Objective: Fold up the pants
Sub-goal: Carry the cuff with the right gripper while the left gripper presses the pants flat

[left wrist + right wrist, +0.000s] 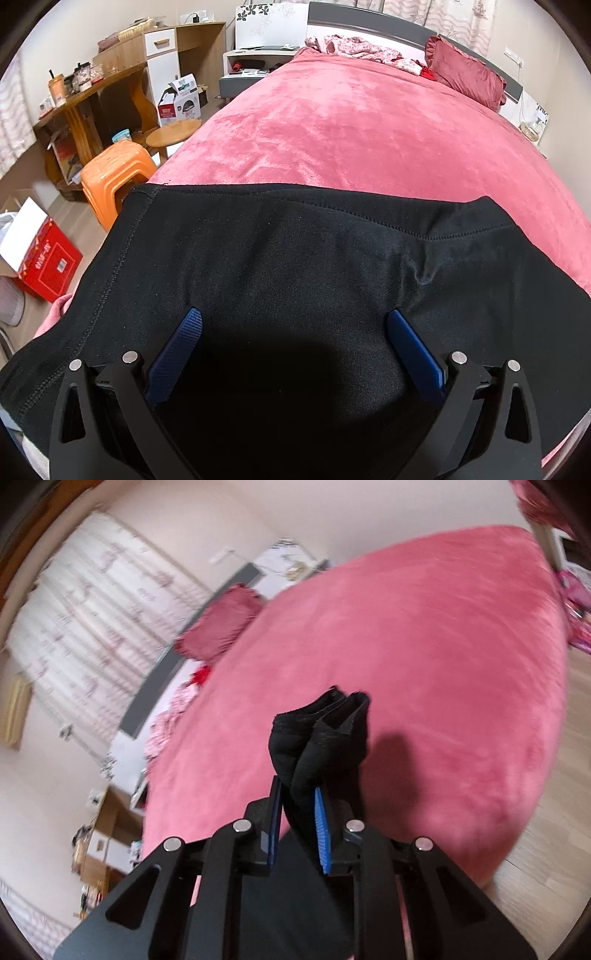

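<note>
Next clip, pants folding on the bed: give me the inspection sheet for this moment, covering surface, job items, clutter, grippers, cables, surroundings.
Surface: pink bedspread, smooth.
Job's things: black pants spread flat at the near edge of the bed; one bunched end lifted above the bed.
Clutter: floral cloth and red pillow by the headboard.
Grippers: left gripper open over the pants; right gripper shut on the bunched end.
Cables: nothing seen.
Surroundings: orange stool, red box, wooden desk.
</note>
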Demonstrator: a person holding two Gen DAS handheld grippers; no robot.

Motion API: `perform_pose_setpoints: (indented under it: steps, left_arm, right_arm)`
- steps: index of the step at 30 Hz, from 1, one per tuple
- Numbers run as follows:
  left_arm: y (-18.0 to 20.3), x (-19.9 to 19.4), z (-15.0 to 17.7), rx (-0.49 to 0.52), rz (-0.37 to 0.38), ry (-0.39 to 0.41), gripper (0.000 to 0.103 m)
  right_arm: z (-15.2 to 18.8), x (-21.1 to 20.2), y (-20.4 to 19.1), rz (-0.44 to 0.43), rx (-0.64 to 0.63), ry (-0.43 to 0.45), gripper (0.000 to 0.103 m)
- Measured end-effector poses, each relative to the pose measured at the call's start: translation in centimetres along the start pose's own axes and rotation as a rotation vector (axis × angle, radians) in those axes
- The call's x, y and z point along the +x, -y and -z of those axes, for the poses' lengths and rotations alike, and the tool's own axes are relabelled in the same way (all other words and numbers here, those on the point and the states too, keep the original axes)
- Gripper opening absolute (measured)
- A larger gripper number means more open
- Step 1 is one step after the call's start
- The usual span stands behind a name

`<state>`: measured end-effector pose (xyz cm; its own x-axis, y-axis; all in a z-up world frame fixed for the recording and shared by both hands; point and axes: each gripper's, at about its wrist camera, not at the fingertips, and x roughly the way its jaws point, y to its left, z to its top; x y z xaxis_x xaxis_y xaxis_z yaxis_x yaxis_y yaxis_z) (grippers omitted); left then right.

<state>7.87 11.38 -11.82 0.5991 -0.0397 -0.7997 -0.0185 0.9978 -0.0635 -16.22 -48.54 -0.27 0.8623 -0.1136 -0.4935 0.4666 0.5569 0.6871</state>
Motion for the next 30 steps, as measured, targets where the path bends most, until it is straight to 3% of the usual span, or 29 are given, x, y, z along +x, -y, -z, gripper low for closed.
perform_pose_setpoints:
  steps: [8, 13, 20, 22, 26, 28, 29, 30]
  left_arm:
    - [0.0, 0.0, 0.0, -0.004, 0.002, -0.001, 0.1]
    - [-0.2, 0.0, 0.0, -0.001, 0.005, 0.004, 0.1]
    - [-0.2, 0.1, 0.2, 0.004, 0.01, 0.018, 0.1]
    - [-0.3, 0.1, 0.2, 0.003, 0.012, 0.022, 0.1]
    - [-0.3, 0.1, 0.3, 0.007, 0.01, 0.032, 0.1]
    - [-0.3, 0.1, 0.2, 0.009, 0.012, 0.032, 0.1]
    - [-0.3, 0.1, 0.3, 0.006, 0.013, 0.031, 0.1]
    - [-0.2, 0.1, 0.3, 0.005, 0.015, 0.031, 0.1]
  right_arm:
    - [3.9, -0.3, -10.3, -0.197, -0.186, -0.059, 0.011]
    - [8.4, 1.6, -15.9, -0.314, -0.265, -0.16, 0.011]
    - [15.3, 4.6, -21.4, -0.382, -0.383, -0.299, 0.011]
    - [17.2, 5.3, -22.4, -0.411, -0.406, -0.343, 0.002]
    - [22.1, 6.8, -25.0, -0.414, -0.551, -0.414, 0.002]
    - [24.1, 7.5, -25.5, -0.346, -0.627, -0.418, 0.008]
    - [25.0, 8.0, -25.3, -0.299, -0.677, -0.418, 0.022]
    - [25.8, 8.5, -25.1, -0.282, -0.71, -0.433, 0.052]
